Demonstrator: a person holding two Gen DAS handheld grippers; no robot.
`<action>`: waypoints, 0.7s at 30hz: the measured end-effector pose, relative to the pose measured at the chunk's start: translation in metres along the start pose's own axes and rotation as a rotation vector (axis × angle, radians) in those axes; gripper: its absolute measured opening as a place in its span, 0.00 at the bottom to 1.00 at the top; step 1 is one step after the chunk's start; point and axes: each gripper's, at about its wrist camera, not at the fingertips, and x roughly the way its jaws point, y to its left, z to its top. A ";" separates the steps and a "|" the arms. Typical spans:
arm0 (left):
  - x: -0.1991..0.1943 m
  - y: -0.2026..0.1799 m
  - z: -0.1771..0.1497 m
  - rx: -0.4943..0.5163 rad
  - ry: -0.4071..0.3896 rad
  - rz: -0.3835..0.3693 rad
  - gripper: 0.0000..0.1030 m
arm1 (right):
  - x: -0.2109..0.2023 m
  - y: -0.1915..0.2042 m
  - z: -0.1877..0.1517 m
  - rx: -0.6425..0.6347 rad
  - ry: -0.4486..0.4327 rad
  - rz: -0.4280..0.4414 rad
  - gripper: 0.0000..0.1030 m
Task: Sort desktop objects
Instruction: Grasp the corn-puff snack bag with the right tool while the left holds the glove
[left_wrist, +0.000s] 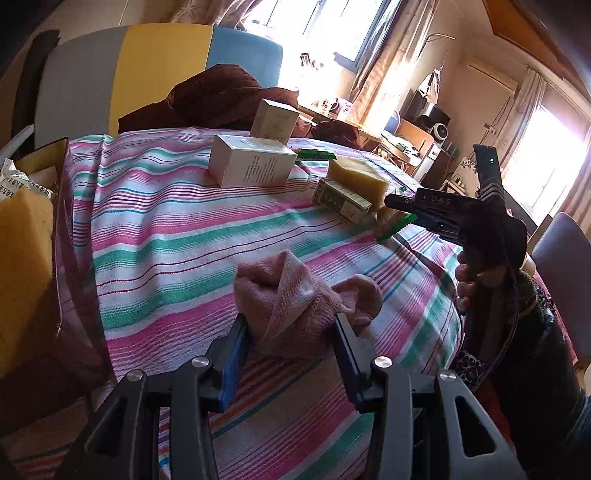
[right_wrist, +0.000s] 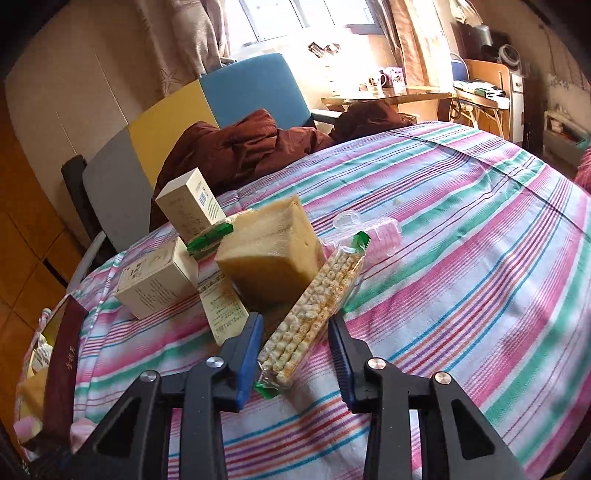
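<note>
My left gripper (left_wrist: 288, 332) pinches the crumpled pink knitted cloth (left_wrist: 295, 295) near the striped table's (left_wrist: 166, 229) front edge; my right gripper (right_wrist: 295, 339) sits spread around the clear-wrapped puffed-rice bar (right_wrist: 314, 314). Soft folds could slip free when lifted

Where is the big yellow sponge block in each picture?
Left wrist view: the yellow sponge lies far across the table, upper right of middle, behind a small green box.
Right wrist view: the sponge is near the middle, just beyond the open fingers.
Shared landmark: the upright white box.
</note>
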 end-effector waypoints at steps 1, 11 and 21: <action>0.001 0.000 0.000 0.005 0.000 0.001 0.44 | 0.000 -0.003 -0.002 -0.004 0.006 -0.010 0.33; 0.005 -0.006 0.005 0.038 0.002 0.017 0.45 | 0.002 -0.019 -0.008 0.017 0.025 0.026 0.32; 0.011 -0.001 0.019 -0.044 0.022 -0.032 0.56 | 0.017 -0.038 -0.011 0.123 0.032 0.114 0.41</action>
